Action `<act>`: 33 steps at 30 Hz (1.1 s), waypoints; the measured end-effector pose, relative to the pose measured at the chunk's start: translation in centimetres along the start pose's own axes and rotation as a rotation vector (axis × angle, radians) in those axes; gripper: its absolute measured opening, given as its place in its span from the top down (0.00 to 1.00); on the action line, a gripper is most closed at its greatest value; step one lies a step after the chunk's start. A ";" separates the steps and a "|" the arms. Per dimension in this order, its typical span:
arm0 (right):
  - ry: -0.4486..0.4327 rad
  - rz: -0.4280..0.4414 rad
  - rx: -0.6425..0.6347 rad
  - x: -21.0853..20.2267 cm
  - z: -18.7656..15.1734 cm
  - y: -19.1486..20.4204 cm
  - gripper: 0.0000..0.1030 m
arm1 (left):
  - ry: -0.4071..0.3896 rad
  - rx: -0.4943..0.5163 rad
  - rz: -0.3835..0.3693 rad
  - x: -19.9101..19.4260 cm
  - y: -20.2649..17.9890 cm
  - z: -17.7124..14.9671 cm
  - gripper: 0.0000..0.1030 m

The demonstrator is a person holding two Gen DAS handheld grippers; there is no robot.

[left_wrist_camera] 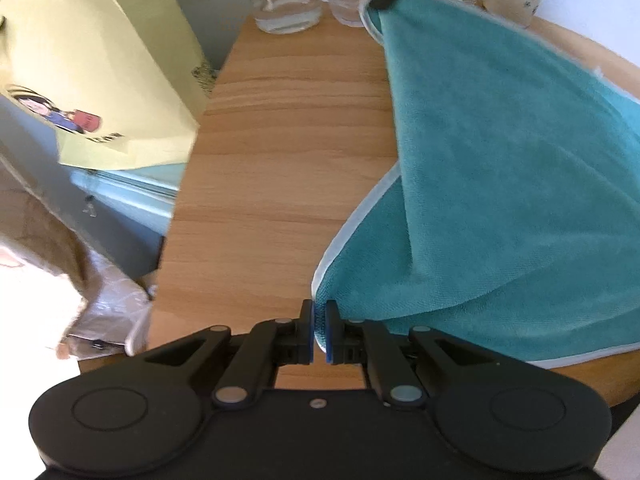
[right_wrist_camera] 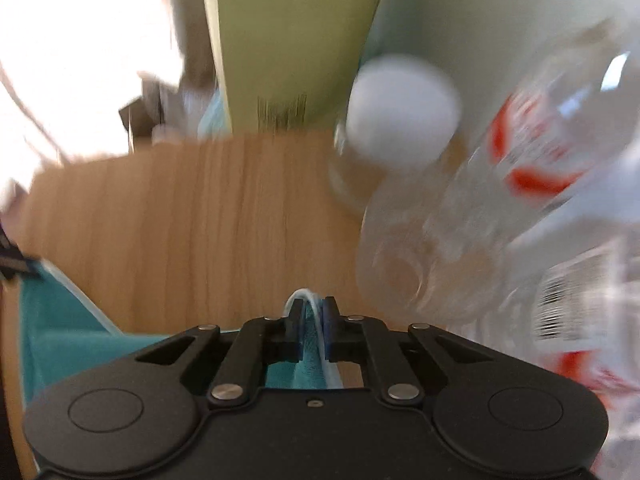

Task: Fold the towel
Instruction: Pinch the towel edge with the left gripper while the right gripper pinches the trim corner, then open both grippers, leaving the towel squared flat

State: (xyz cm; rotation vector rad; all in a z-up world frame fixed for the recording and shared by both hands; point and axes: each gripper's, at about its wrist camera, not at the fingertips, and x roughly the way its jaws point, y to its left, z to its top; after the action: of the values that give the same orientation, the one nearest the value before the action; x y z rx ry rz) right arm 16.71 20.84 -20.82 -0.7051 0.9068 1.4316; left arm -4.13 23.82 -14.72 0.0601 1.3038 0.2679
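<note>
The blue towel [left_wrist_camera: 500,184] on the table [left_wrist_camera: 276,152] is pinched tight at two corners by the left tongs [left_wrist_camera: 319,330] and the right tongs [right_wrist_camera: 312,332].

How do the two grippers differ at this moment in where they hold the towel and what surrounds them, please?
The left gripper pinches the towel at its near corner, close to the wooden table; the right gripper holds the far corner raised. Open tabletop lies ahead of the left gripper; clear plastic bottles crowd beside the right gripper. Both are shut on the white-trimmed edge.
</note>
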 end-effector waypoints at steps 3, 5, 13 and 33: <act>-0.157 0.014 0.031 -2.3 -0.6 0.4 0.92 | 0.011 -0.051 0.021 -0.8 0.6 -1.1 0.96; -0.219 -0.002 0.052 -3.0 -1.3 0.7 0.92 | 0.017 -0.079 0.034 -1.3 0.7 -2.1 0.96; -0.250 -0.062 0.085 -2.2 -3.6 0.8 0.91 | 0.059 -0.123 0.112 -0.1 0.1 -3.8 0.96; -0.140 -0.183 -0.115 0.7 -5.4 5.3 0.62 | 0.044 -0.184 0.222 -0.1 3.4 -3.0 0.69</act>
State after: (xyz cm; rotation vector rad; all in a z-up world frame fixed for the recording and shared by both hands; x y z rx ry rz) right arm 10.91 16.83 -23.54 -0.7446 0.6391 1.3590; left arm -7.56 26.79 -14.78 0.0429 1.3121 0.5804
